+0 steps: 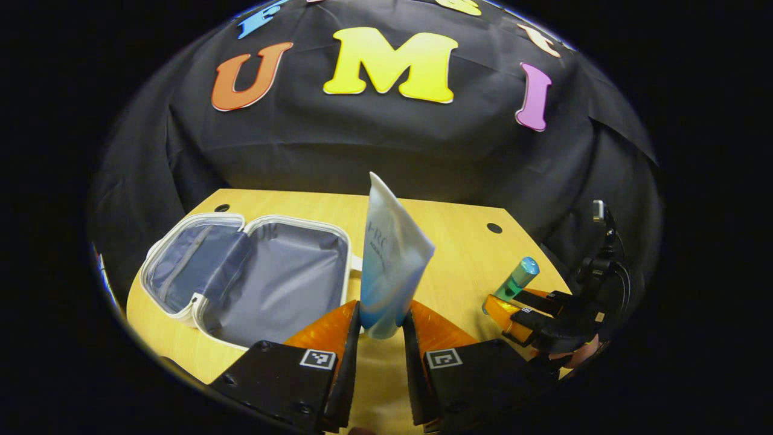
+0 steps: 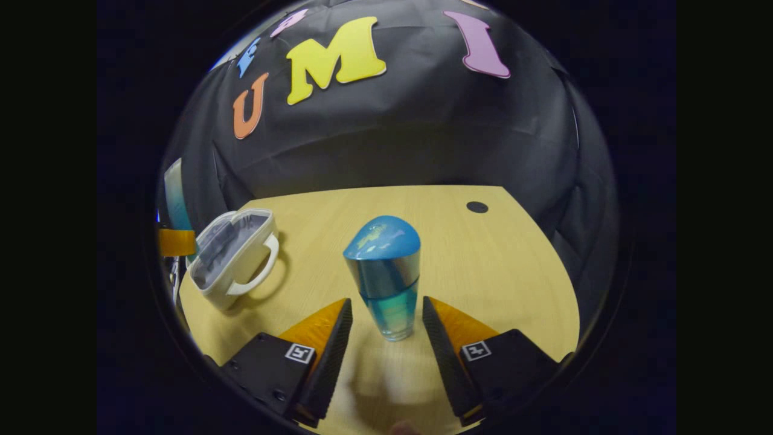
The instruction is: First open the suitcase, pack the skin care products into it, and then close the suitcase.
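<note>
We see the suitcase (image 1: 253,284) lying open on the left part of the wooden bench (image 1: 465,241), both grey-lined halves facing up. In the left gripper view, the left tool (image 1: 381,329) holds a pale blue and white tube (image 1: 389,266) upright between its orange fingers, just right of the suitcase. That view also shows the right tool (image 1: 513,305) farther right with the teal bottle (image 1: 516,279) at its fingers. The right gripper view gives us the closer look: the right tool (image 2: 383,326) stands narrow around the bottle (image 2: 386,272), its fingers beside the glass but apart from it. There the suitcase (image 2: 232,260) shows side-on with its white handle (image 2: 266,269).
</note>
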The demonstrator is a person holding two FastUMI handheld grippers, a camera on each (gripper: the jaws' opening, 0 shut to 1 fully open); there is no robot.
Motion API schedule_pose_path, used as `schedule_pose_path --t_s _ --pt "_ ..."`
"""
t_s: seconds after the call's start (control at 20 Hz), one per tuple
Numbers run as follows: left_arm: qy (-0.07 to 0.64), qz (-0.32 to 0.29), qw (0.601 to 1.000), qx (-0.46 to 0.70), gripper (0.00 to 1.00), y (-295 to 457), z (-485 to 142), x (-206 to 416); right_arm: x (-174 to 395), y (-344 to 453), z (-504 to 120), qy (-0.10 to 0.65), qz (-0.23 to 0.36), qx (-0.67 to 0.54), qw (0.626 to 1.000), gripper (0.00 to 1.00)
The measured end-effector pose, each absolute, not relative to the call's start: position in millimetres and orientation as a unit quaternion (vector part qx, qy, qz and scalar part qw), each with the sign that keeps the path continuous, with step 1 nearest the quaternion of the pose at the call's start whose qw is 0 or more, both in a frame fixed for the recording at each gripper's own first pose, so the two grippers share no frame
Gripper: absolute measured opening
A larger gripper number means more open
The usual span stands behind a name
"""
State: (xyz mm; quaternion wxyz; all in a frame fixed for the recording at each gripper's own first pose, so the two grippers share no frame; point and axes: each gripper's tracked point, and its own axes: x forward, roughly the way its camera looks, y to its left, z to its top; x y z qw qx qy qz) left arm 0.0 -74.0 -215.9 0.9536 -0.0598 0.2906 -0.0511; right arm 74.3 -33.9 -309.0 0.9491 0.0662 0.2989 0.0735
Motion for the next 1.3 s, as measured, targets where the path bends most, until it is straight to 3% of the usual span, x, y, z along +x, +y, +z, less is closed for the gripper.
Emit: schedule_pose_path --t_s 0.3,0.5,0.75,0.95,1.0,1.05,1.3 --pt "0.29 -0.018 0.955 -0.06 0.4 -27.4 -213.9 -2.4 86.8 -42.0 -319.3 0.317 0.036 0.095 0.943 0.46" --pt "0.306 0.038 0.951 -0.042 0.4 26.2 -229.8 5.6 83.4 -47.0 -308.1 0.332 0.016 0.102 0.937 0.35" --pt "0.356 0.119 0.927 -0.011 0.4 86.5 -272.7 20.9 49.8 -51.4 -252.6 0.33 0.048 0.108 0.937 0.35" --pt "0.442 0.179 0.878 0.051 0.39 122.6 -312.6 15.9 24.6 -47.0 -235.2 0.36 0.083 0.126 0.921 0.35" --pt "0.462 0.19 0.864 0.067 0.47 130.3 -321.3 12.8 21.4 -45.2 -232.8 0.365 0.088 0.136 0.917 0.35" --pt "0.48 0.204 0.849 0.084 0.39 139.1 -330.4 9.7 18.8 -43.7 -229.9 0.365 0.092 0.139 0.916 0.35" --pt "0.546 0.255 0.788 0.127 0.38 144.8 -350.0 6.7 9.6 -31.4 -221.7 0.362 0.126 0.147 0.912 0.35"
